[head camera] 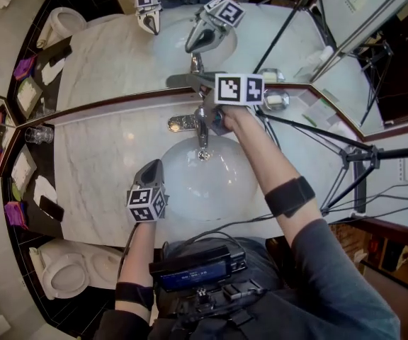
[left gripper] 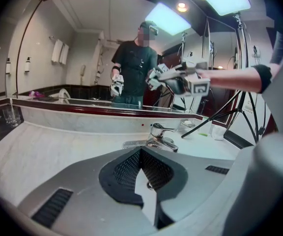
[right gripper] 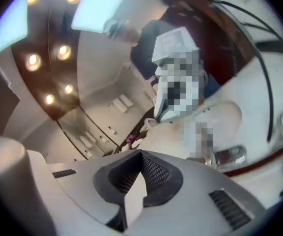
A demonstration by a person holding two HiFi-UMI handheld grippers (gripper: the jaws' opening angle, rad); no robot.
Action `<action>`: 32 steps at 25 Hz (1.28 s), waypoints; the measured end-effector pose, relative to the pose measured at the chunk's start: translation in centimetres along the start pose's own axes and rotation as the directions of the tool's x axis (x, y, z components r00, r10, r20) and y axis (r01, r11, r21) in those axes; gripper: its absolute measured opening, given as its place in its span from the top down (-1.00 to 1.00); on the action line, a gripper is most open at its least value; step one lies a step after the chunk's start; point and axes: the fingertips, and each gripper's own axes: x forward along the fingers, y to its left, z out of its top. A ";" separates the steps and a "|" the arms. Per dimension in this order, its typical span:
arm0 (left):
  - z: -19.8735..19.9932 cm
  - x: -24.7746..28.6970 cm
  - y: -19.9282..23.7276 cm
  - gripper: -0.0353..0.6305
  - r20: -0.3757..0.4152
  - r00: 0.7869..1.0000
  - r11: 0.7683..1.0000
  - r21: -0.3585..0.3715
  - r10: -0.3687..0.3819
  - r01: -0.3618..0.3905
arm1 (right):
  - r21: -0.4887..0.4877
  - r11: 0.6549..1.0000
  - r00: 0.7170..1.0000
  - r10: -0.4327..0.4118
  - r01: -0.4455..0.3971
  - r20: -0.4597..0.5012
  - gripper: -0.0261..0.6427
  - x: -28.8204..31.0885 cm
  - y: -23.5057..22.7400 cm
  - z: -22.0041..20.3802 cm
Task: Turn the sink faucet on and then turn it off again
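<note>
Left gripper [left gripper: 140, 150]: jaws are seen clenched together with nothing between them. It is held low over the near rim of the basin [head camera: 183, 190], at the left side, and is pointed toward the faucet [left gripper: 160, 136] without touching it. Right gripper [right gripper: 142, 154]: jaws are likewise pressed together and empty. In the left gripper view it is seen lifted well above the faucet, in front of the mirror [head camera: 119, 55] and clear of the lever. The faucet is mounted on the marble counter [head camera: 98, 161] at the back edge of the basin, just before the mirror, with its spout reaching over the bowl. Whether water is flowing cannot be made out. A tripod [head camera: 346, 154] is noted at the right of the counter.
</note>
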 end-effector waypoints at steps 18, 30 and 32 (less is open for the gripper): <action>1.2 -1.9 -1.4 0.89 0.033 0.999 0.999 0.034 -0.012 0.011 | -0.045 0.993 0.986 -0.118 0.113 -0.116 0.86 -3.3 -1.0 -4.5; 1.3 -2.1 -1.0 0.89 0.043 0.999 0.999 0.027 -0.018 0.016 | -0.048 0.993 0.982 -0.111 0.104 -0.152 0.86 -3.5 -1.1 -6.4; 1.2 -2.1 -1.0 0.89 0.043 0.999 1.000 0.027 -0.017 0.016 | -0.044 0.994 0.983 -0.107 0.101 -0.152 0.86 -3.6 -1.1 -6.5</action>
